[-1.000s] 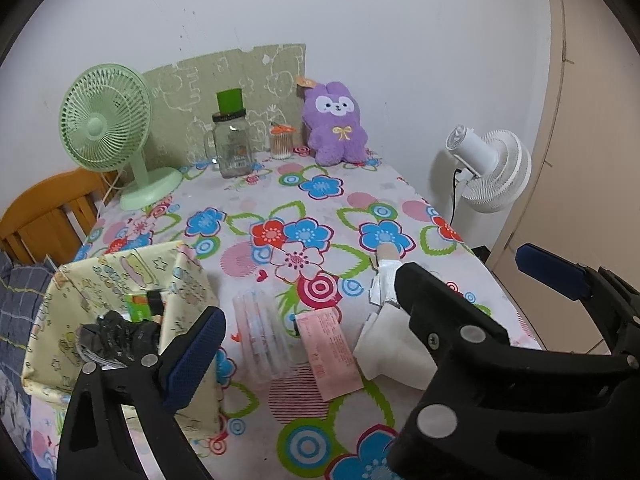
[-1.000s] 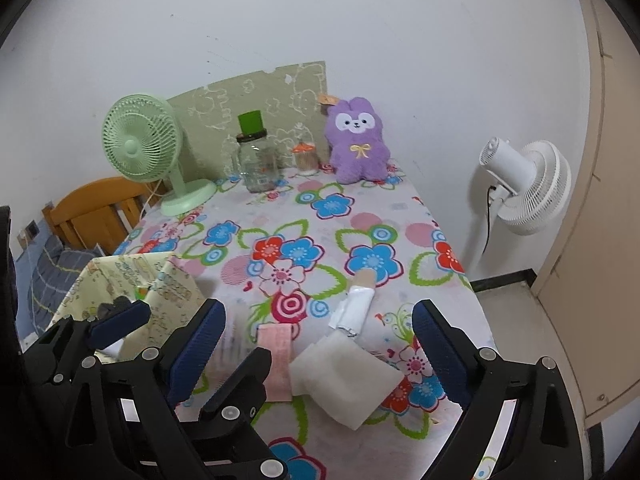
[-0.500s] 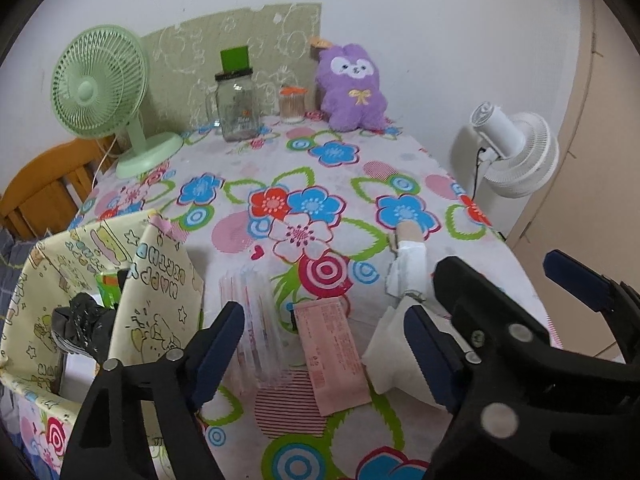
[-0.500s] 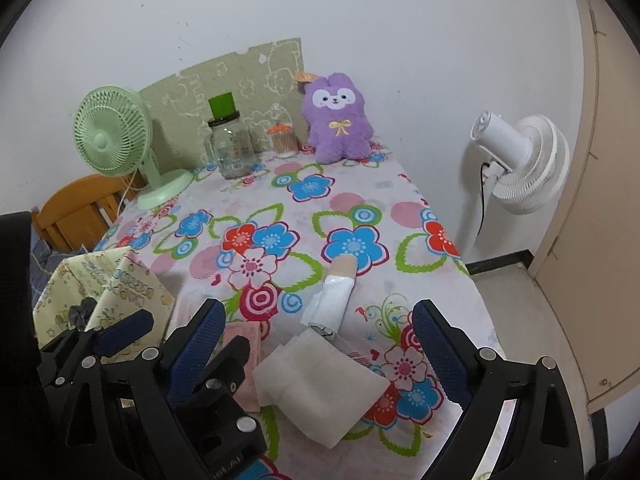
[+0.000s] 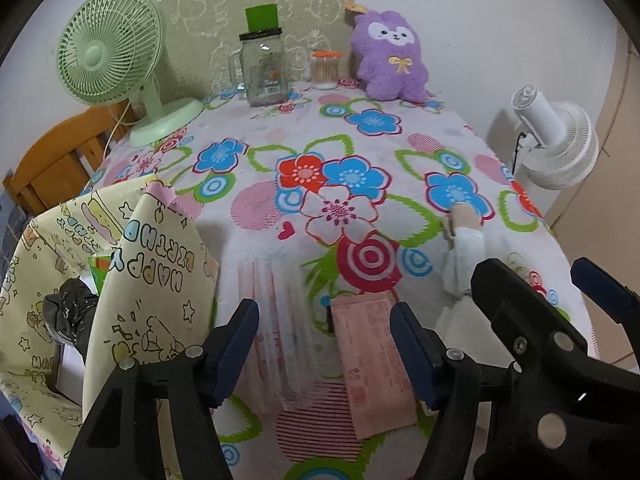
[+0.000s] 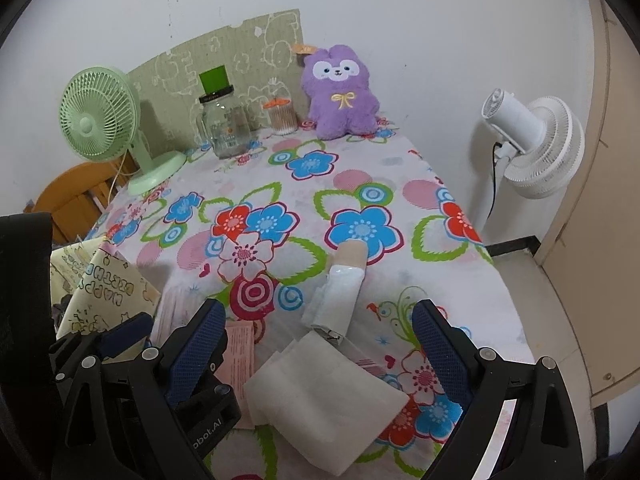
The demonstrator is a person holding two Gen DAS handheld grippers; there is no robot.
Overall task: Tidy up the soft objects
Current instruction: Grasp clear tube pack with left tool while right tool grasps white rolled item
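Note:
My left gripper (image 5: 324,340) is open above a clear plastic packet (image 5: 272,328) and a pink packet (image 5: 372,364) on the flowered tablecloth. My right gripper (image 6: 320,344) is open above a white folded pad (image 6: 324,396). A white roll with a beige end (image 6: 344,292) lies just beyond the pad; it also shows in the left wrist view (image 5: 464,252). A yellow "Happy Birthday" bag (image 5: 132,280) stands open at the table's left edge with a black item (image 5: 68,312) inside. A purple plush bunny (image 6: 340,92) sits at the back.
A green desk fan (image 5: 112,52), a glass jar with a green lid (image 5: 264,68) and a small cotton-swab jar (image 5: 326,70) stand along the back wall. A white floor fan (image 6: 532,148) stands right of the table. A wooden chair (image 5: 52,160) is at the left.
Both grippers have moved forward and lower over the table. The left gripper has shifted right, from beside the bag to over the clear and pink packets. Both stay open.

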